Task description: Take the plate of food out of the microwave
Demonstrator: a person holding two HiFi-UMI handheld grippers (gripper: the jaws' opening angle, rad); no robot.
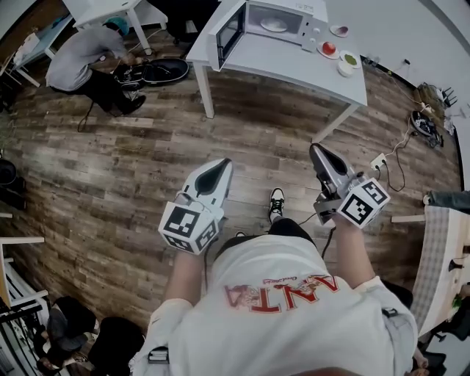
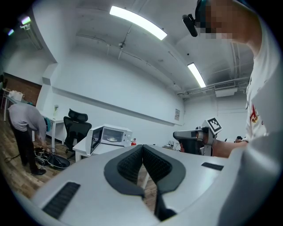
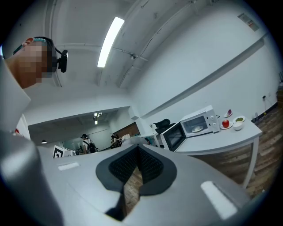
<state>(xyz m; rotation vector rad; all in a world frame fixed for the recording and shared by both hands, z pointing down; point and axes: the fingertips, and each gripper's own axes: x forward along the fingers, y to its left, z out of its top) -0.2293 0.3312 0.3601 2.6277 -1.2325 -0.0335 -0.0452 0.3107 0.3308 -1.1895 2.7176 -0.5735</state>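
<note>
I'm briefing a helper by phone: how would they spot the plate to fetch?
Find the white table across the wood floor; a white microwave stands on it, door swung open. The plate lies inside the microwave, unlike the small dishes of red and green food, which sit outside on the table.

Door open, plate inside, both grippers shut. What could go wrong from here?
1. The left gripper and right gripper are both shut; unless opened, they would likely shove the plate deeper into the microwave.
2. The open door juts left; the left gripper might clip it.
3. The dish with a red item and the green-filled bowl sit beside the microwave; a rightward pull could knock them.
</note>
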